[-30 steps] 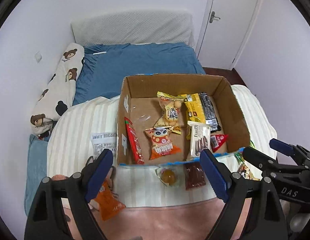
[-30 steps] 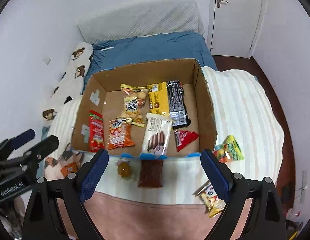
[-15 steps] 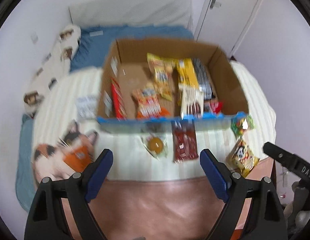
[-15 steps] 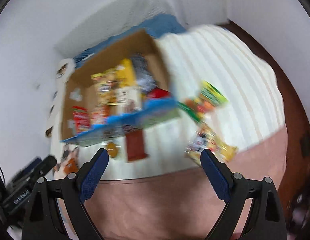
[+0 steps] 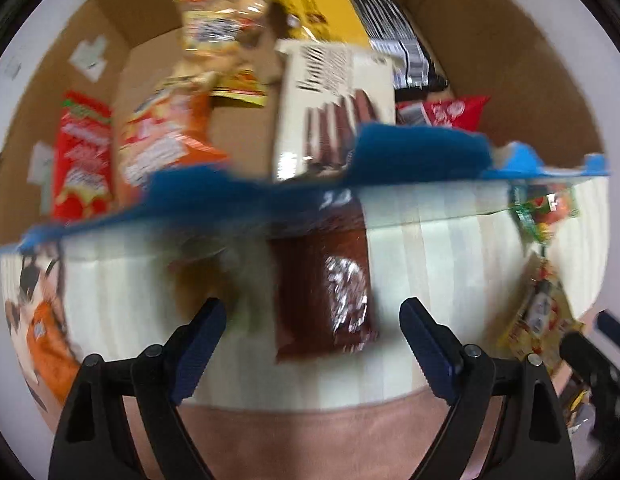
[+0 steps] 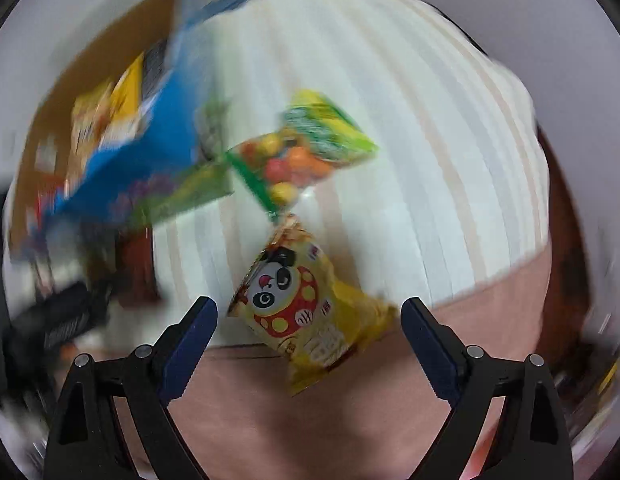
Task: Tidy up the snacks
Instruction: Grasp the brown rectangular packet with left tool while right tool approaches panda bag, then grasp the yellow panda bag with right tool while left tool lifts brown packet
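Your left gripper (image 5: 312, 316) is spread wide over a brown snack packet (image 5: 324, 284) lying just outside the cardboard box (image 5: 510, 92). Your right gripper (image 6: 309, 316), equally wide, frames a yellow panda packet (image 6: 305, 312) on the striped blanket (image 6: 410, 140).

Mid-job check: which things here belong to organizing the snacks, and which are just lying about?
Job:
- open cardboard box
- brown foil snack packet
- yellow panda-print snack bag
- green candy bag
- both open grippers

Lying about:
- striped cream blanket
- cat-print cushion
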The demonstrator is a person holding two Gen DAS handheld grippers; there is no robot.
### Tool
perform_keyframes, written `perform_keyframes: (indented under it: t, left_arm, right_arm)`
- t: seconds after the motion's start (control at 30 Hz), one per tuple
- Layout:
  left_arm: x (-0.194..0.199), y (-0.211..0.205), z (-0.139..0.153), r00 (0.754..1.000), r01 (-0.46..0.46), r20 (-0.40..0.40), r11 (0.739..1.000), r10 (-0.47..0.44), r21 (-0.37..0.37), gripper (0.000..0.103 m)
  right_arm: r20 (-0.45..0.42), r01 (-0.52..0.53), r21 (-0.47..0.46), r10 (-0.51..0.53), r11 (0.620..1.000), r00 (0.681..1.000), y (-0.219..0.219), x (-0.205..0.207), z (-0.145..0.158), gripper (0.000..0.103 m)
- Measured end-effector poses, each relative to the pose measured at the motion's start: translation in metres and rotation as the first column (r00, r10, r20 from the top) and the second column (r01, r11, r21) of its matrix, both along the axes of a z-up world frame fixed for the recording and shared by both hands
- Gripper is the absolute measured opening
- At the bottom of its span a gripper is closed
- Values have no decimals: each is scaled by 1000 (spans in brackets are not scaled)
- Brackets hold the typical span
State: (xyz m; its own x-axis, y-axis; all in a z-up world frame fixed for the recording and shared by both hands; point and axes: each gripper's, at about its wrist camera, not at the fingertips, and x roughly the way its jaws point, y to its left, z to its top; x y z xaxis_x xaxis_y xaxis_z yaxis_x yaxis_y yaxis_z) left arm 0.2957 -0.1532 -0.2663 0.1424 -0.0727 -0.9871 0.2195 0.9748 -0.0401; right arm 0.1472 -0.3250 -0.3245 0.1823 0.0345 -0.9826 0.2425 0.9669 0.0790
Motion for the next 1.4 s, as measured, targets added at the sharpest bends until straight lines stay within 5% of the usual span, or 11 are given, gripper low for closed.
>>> perform_keyframes:
  t: [0.13,0.23,0.4,0.63,0.77,0.87,1.0,1.1,1.17,1.33,1.4]
  left_arm:
    - [4,-18,-21,1000,28,-8,999,-27,39,84]
    - [-1,-21,-27,1000,7,11,1000,-7,22,54]
    - [-23,-17,-24,1000,-6,2,1000,6,-3,53]
    - [-83,7,-26,999,-10,-51,1000,10,1,53]
    - [-101,16,-31,997,-37,-63,999,38,8,54]
    - [-103,17,-35,996,-36,-77,999,36,10,56]
    - [-96,19,-44,994,-55,-91,998,55,-3,58]
    - [-88,20,-45,993,-63,-101,998,62,-8,58]
    - [-89,21,-48,992,-68,-107,998,66,-12,59]
    - [-64,33,-47,990,-73,-122,997,71,-13,60]
    - [-52,32,-50,990,-68,-123,998,66,-10,60]
  right_arm:
    - [-27,-73,-29,72,997,997,3,11,-5,95]
    - [-52,-84,0,84,996,995,-2,17,-12,95]
    - [-98,-195,-17,193,981,976,7,25,-19,95]
    - [-195,-461,-170,429,871,882,44,32,-35,95]
    - [-243,-524,-150,483,838,841,56,40,-61,95]
    - [-234,-462,-106,429,881,872,53,45,-70,95]
    - [-210,-200,85,214,976,954,22,45,-73,95]
    - [-204,-45,199,86,979,975,0,43,-72,95]
    - [-214,-32,232,83,972,973,-3,43,-72,95]
    - [-150,-219,29,221,975,964,31,47,-62,93]
    - [-135,-219,-6,216,976,967,35,44,-61,70]
